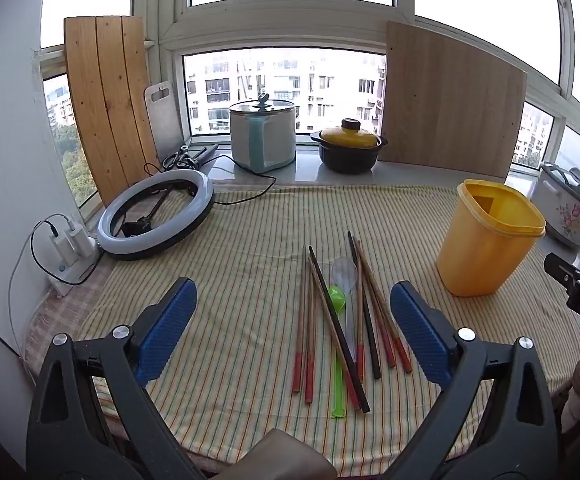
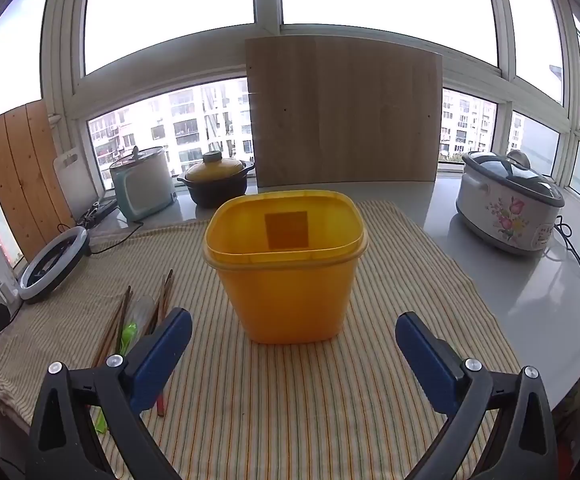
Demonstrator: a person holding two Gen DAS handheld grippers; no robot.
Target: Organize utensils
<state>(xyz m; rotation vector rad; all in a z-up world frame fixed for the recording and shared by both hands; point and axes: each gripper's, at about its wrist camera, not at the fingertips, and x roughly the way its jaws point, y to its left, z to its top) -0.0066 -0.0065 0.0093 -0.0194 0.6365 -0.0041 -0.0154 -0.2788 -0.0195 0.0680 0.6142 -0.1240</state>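
Note:
Several wooden chopsticks with red ends lie on the striped cloth, mixed with a green plastic spoon and a clear spoon. A yellow plastic bin stands upright to their right. My left gripper is open, hovering over the utensils. My right gripper is open and empty in front of the bin. The chopsticks and the green spoon show at its left, partly hidden by its left finger.
A ring light and a power strip lie at the left. On the window ledge stand a white pot, a yellow-lidded casserole and wooden boards. A floral rice cooker sits at the right.

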